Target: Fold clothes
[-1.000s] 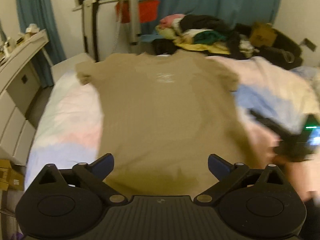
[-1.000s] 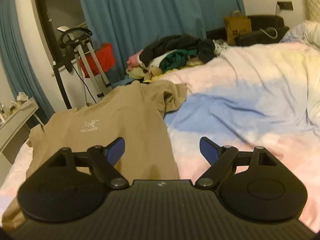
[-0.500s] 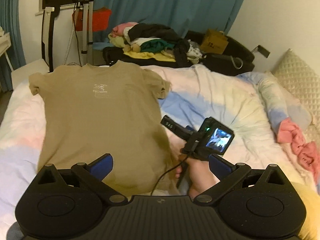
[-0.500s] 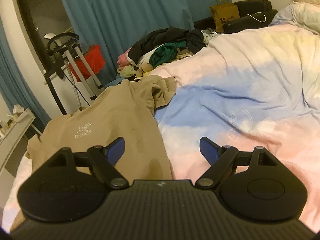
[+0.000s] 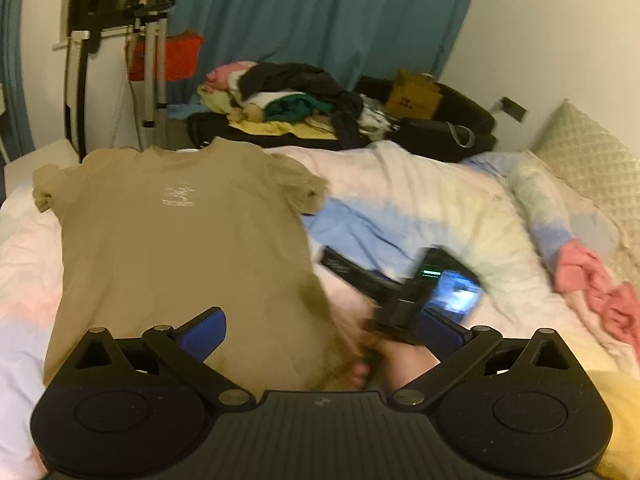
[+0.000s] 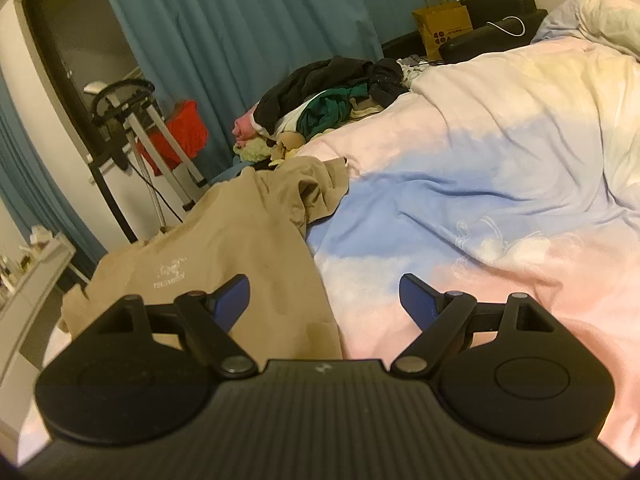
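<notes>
Left gripper (image 5: 324,330) is held level, its blue-padded fingers (image 5: 202,330) spread wide apart and gripping nothing. Right gripper (image 6: 324,298) is also level with its fingers (image 6: 234,296) spread wide and empty. In the left wrist view, the right hand (image 5: 394,360) appears blurred, wrapped around its gripper's handle.

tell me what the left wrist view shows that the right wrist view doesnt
Only the left wrist view shows the right tool from outside, blurred, with its lit screen, a pink garment at the bed's right side, and the quilted pillow. Only the right wrist view shows the white shelf unit at far left. Both show the tan t-shirt spread flat on the pastel duvet, the clothes pile, the blue curtain, the brown paper bag, and each camera's own tool open: left tool.
</notes>
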Demonstrator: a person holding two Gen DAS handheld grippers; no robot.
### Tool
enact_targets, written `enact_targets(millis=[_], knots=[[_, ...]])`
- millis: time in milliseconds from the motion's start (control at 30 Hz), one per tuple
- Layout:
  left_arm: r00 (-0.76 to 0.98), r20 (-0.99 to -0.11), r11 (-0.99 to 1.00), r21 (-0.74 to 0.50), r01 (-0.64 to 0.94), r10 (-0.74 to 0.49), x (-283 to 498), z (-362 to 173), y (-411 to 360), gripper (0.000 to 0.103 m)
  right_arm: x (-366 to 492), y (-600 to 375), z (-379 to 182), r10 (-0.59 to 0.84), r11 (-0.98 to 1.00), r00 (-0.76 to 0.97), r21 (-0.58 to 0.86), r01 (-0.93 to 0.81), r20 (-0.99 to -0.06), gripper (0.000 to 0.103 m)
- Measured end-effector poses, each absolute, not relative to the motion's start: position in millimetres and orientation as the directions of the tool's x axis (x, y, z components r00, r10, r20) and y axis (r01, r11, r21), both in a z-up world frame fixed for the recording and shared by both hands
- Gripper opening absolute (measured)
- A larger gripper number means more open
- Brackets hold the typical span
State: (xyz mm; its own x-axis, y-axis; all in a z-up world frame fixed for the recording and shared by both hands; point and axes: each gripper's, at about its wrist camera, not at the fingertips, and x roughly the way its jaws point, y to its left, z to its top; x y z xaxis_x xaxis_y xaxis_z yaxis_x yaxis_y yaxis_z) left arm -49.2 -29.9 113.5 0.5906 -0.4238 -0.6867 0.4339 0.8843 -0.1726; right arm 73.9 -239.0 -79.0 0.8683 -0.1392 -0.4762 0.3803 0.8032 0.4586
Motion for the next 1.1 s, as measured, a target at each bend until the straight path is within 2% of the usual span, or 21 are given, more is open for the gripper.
enact_targets(millis=[167, 300, 400, 500, 567, 700, 1000, 1033, 1067, 1100], knots=[[0.691, -0.633, 0.922, -0.102, 0.374, -0.350, 7, 58, -11, 0.103, 75, -253, -85, -0.086, 0.737, 0.897, 0.578, 0.350, -0.434, 0.083], [0.762, -0.605, 0.965, -0.046, 0.257, -0.232, 53, 16, 15, 0.102, 109, -270, -103, 0.010, 0.630, 0.908, 0.708, 0.319, -0.418, 0.084], [0.762, -0.605, 0.969, -0.074, 0.235, -0.231, 78, -3, 37, 0.102, 139, -286, -118, 0.076, 0.524, 0.920, 0.801, 0.291, -0.384, 0.084], [0.750, -0.612, 0.966, -0.114, 0.232, -0.253, 100, -19, 52, 0.102, 172, -307, -137, 0.060, 0.383, 0.942, 0.879, 0.285, -0.332, 0.085], [0.739, -0.617, 0.962, -0.143, 0.234, -0.272, 113, -33, 52, 0.102, 200, -317, -150, 0.050, 0.324, 0.946, 0.901, 0.288, -0.321, 0.085], [0.705, -0.646, 0.956, -0.172, 0.239, -0.293, 139, -64, 50, 0.102, 252, -322, -162, 0.094, 0.327, 0.943, 0.904, 0.275, -0.320, 0.085], [0.684, -0.654, 0.946, -0.219, 0.239, -0.324, 175, -97, 35, 0.102, 311, -319, -161, -0.020, 0.341, 0.954, 0.895, 0.287, -0.299, 0.085], [0.682, -0.655, 0.946, -0.223, 0.236, -0.325, 177, -99, 35, 0.102, 315, -320, -160, -0.036, 0.356, 0.950, 0.885, 0.302, -0.309, 0.068], [0.679, -0.659, 0.946, -0.229, 0.231, -0.325, 180, -102, 36, 0.102, 318, -321, -159, -0.066, 0.374, 0.938, 0.863, 0.339, -0.340, 0.044], [0.676, -0.661, 0.946, -0.234, 0.226, -0.325, 181, -103, 37, 0.102, 319, -324, -159, -0.085, 0.376, 0.929, 0.852, 0.365, -0.360, 0.032]])
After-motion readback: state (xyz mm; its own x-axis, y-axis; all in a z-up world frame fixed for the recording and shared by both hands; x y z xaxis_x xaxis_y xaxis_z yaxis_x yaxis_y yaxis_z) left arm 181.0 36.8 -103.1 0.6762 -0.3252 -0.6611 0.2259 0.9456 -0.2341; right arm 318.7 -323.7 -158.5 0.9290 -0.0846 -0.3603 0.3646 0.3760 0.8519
